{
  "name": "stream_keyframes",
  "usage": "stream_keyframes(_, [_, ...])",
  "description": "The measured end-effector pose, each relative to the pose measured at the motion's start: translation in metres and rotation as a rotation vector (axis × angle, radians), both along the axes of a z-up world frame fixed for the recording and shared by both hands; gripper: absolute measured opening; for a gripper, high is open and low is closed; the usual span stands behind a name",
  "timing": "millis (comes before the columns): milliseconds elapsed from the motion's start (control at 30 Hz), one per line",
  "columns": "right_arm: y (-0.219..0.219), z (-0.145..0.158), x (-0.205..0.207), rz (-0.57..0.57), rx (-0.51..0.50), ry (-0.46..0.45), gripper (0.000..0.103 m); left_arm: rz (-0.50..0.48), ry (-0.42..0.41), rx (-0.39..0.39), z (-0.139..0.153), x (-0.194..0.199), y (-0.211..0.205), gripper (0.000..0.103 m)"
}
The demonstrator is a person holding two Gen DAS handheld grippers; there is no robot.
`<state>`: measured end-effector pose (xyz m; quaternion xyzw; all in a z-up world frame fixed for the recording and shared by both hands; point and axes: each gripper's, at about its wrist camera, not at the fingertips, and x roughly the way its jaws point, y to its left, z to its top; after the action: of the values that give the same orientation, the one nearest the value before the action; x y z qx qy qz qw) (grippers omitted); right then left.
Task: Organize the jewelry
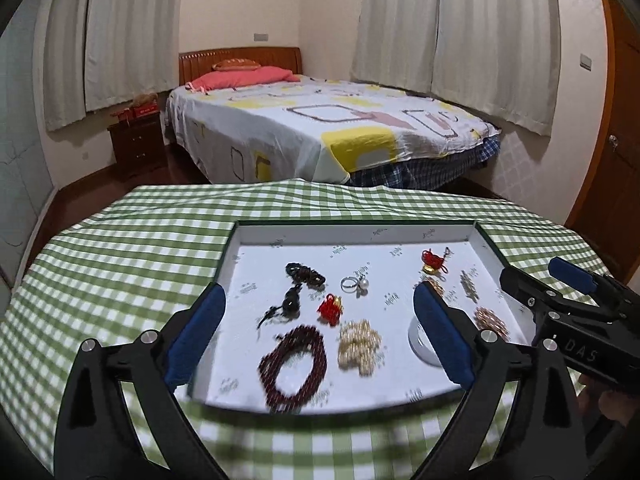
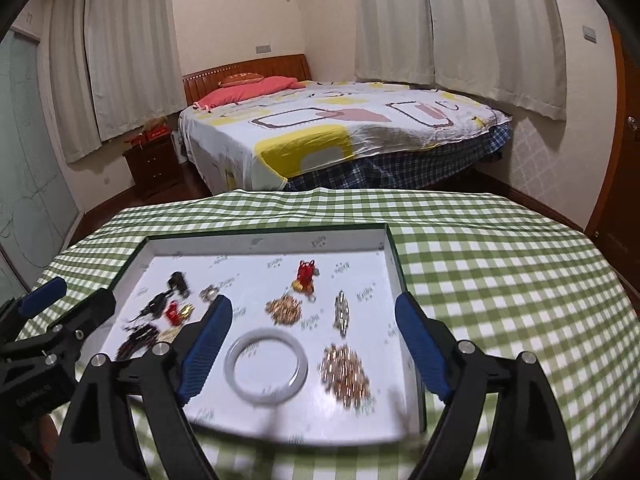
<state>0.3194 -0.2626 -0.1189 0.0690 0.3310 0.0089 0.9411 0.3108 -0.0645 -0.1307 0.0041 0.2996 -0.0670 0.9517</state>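
The jewelry lay spread in a shallow white tray [image 1: 256,236] on the green checked surface [image 1: 120,248], probably so each piece could be reached alone. The dark red bead bracelet [image 1: 294,364] and the pearl strand [image 1: 360,344] were near the front edge, the ring [image 1: 352,283] further back, the pale bangle [image 2: 266,366] to the right. Both grippers hovered low over the tray, tilted forward. The left gripper [image 1: 320,340] had its jaws spread wide and empty; the right gripper [image 2: 312,344] also was wide apart, holding nothing.

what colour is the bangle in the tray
The bangle is pale white-grey, clearest in the right wrist view.
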Motion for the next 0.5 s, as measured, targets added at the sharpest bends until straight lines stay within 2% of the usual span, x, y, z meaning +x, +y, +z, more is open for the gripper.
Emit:
stream_keyframes(200, [0.007,0.028,-0.045,0.007,-0.002,-0.039,0.082,0.010,-0.039,0.000,0.031,-0.050,0.008,0.097])
stream_keyframes(500, [0.015,0.079,-0.117,0.016,-0.042,-0.150,0.084,0.037,-0.090,-0.004,0.071,-0.121,0.019,0.099])
